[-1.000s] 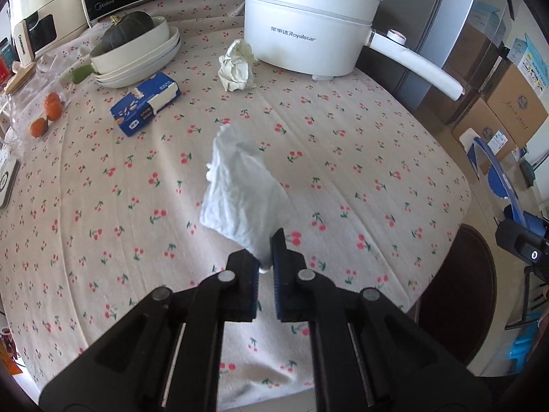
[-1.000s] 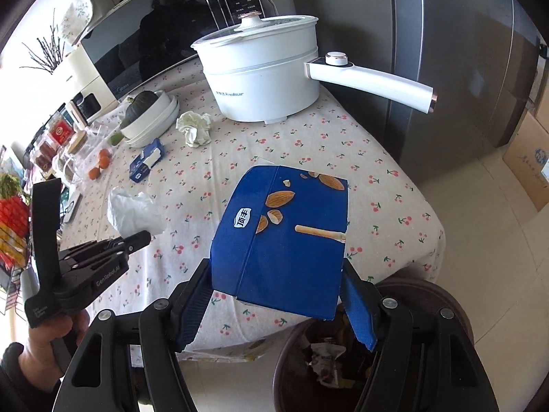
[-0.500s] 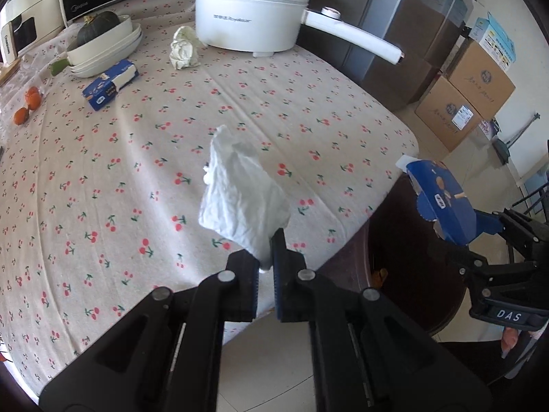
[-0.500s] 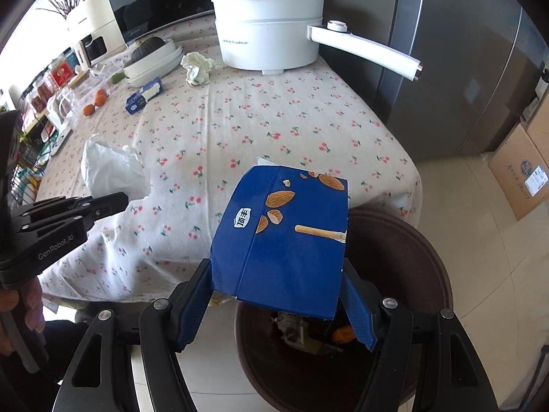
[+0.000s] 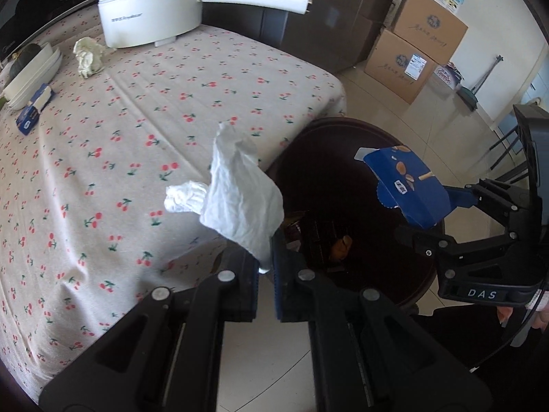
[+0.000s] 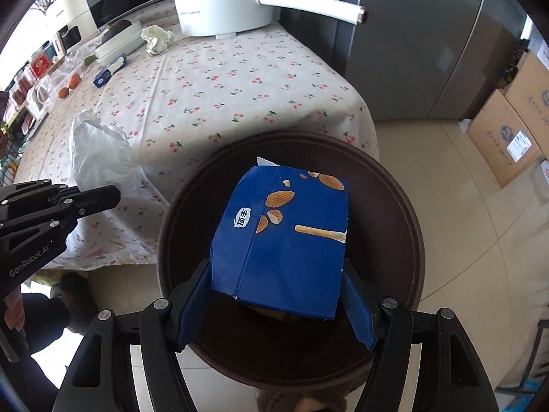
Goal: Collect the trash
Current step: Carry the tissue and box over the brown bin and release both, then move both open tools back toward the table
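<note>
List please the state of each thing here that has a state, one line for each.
Left hand-held gripper: shut on the white tissue.
White tissue: crumpled, held in the air.
Right hand-held gripper: shut on the blue box.
Blue box: held over the bin.
Brown bin: open, trash inside.
Crumpled paper: lying on the table.
White pot: lid on.

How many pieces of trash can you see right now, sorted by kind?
White tissue in the left tool: 1
Blue carton in the right tool, over the bin: 1
Crumpled wad on the table: 1
Small blue packet on the table: 1
Total: 4
</note>
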`<state>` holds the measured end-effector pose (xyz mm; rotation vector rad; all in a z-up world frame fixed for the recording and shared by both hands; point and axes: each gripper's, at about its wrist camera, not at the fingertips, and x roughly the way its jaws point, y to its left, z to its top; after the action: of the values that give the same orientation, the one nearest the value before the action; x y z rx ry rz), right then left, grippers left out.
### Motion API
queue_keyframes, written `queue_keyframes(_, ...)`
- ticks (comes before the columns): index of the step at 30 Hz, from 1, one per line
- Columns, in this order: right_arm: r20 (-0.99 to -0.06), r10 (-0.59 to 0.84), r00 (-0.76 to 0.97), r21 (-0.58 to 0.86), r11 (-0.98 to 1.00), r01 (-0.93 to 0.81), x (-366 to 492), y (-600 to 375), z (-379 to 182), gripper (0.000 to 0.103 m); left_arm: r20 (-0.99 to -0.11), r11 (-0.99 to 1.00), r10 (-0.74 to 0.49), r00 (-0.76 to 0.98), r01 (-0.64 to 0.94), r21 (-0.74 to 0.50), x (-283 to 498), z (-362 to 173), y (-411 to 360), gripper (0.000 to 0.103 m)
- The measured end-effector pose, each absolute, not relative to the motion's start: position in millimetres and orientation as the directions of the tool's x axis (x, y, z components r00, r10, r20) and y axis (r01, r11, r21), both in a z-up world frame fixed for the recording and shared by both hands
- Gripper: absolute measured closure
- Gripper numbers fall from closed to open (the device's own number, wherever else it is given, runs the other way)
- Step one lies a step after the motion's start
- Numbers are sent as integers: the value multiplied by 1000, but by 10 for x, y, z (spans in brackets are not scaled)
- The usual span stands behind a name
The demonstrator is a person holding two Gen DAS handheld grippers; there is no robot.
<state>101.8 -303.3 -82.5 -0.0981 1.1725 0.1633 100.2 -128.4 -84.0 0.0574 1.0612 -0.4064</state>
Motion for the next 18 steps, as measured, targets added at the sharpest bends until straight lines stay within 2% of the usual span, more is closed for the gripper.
queue_keyframes(10, -928, 60, 367, 31, 996, -84, 915, -3565, -917, 31, -859, 875, -351, 374, 458, -158, 1045, -985, -1748, 94)
queue_keyframes(12, -929, 57, 365, 31, 997, -77, 902, -3607, -931, 31, -869, 877, -337, 364, 458, -148, 1073, -1021, -1786, 72)
queue_keyframes(13, -930, 58, 364, 33, 997, -75, 896, -3623, -939, 31, -872, 887, -314, 377, 444, -127, 1078, -1027, -1790, 49)
queue_keyframes(14, -930, 59, 363, 34, 997, -74, 897, -3641, -942, 31, -866, 897, -297, 402, 428, -109, 1080, -1015, -1776, 31)
queue_keyframes(15, -930, 59, 362, 35, 997, -73, 889, -3655, -945, 31, -857, 902, -295, 422, 419, -104, 1064, -997, -1754, 27)
queue_keyframes(18, -932, 63, 358, 38, 996, -77, 887, -3666, -953, 31, -855, 905, -300, 423, 410, -115, 1102, -947, -1702, 26)
